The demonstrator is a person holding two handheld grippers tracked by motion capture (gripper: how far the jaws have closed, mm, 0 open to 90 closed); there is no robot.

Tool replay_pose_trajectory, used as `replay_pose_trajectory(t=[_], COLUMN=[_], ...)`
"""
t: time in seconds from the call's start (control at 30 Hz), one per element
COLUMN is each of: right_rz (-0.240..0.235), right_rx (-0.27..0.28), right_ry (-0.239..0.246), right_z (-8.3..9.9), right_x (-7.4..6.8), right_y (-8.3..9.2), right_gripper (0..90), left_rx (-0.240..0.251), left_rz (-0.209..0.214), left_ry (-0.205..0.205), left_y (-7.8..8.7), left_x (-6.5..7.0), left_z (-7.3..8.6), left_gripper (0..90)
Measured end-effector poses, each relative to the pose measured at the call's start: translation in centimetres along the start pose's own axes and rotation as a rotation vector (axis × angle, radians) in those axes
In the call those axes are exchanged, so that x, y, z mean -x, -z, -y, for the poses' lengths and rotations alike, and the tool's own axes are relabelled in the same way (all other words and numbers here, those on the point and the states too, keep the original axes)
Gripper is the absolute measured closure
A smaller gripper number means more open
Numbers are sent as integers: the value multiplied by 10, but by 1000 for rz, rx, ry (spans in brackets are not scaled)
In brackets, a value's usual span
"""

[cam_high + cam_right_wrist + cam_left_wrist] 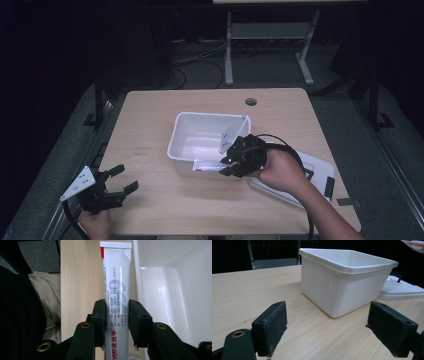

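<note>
Gripping a white squeeze tube with blue and red print [117,290] between both black pads, clamped on its flat faces: that is the right gripper [116,317]. Held lengthwise along the jaws in the right gripper view, crimped end farthest from the camera. Seen from the high view as a pale strip [210,165] lying level just at the near wall of the open white plastic rectangular bin [176,131], reaching left from the right gripper [227,165]; whether it touches that wall, cannot tell. In the right gripper view, lying alongside the bin's rim [137,277], over light wood, with the glossy white inside of the bin next to it.

Resting right of the bin and partly under the right forearm, a flat white plastic lid [315,167], also seen past the bin's far corner in the left gripper view [399,288].

Sitting well apart from the bin, toward the near left corner of the light wooden table [150,107], the left gripper [120,181], its jaws wide apart with nothing between them, pointed at the bin's outer wall [342,295].
</note>
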State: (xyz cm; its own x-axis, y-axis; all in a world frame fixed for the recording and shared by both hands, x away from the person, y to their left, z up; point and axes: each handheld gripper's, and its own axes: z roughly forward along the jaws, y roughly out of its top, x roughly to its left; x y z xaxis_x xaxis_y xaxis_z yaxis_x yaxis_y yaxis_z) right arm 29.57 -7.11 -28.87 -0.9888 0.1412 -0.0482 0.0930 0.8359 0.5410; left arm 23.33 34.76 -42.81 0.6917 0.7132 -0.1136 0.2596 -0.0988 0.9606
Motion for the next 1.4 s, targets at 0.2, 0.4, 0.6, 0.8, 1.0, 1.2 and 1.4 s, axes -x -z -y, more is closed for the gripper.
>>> replay_pose_trajectory(t=[0.2, 0.4, 0.6, 0.8, 1.0, 1.2, 1.4], right_rz=[4, 12, 17, 25, 22, 23, 22], right_rx=[2, -6, -9, -19, -25, -33, -55], right_ry=[1, 4, 2, -4, -21, -27, -26], right_z=[-4, -9, -13, -12, -9, -9, -10], right_x=[5, 13, 20, 28, 38, 45, 49], right_y=[3, 6, 8, 5, 1, -5, -14], right_gripper=[678, 678, 678, 678, 678, 678, 678], left_rx=[1, 9, 7, 9, 9, 7, 4], left_rz=[1, -5, -6, -6, -7, -8, -7], left_ry=[-3, 5, -2, 1, -2, -3, -11], left_y=[0, 3, 4, 5, 4, 4, 4], left_x=[0, -1, 0, -1, -1, 0, 1], left_z=[0, 1, 1, 1, 1, 0, 0], left_gripper=[157, 157, 157, 157, 157, 157, 157])
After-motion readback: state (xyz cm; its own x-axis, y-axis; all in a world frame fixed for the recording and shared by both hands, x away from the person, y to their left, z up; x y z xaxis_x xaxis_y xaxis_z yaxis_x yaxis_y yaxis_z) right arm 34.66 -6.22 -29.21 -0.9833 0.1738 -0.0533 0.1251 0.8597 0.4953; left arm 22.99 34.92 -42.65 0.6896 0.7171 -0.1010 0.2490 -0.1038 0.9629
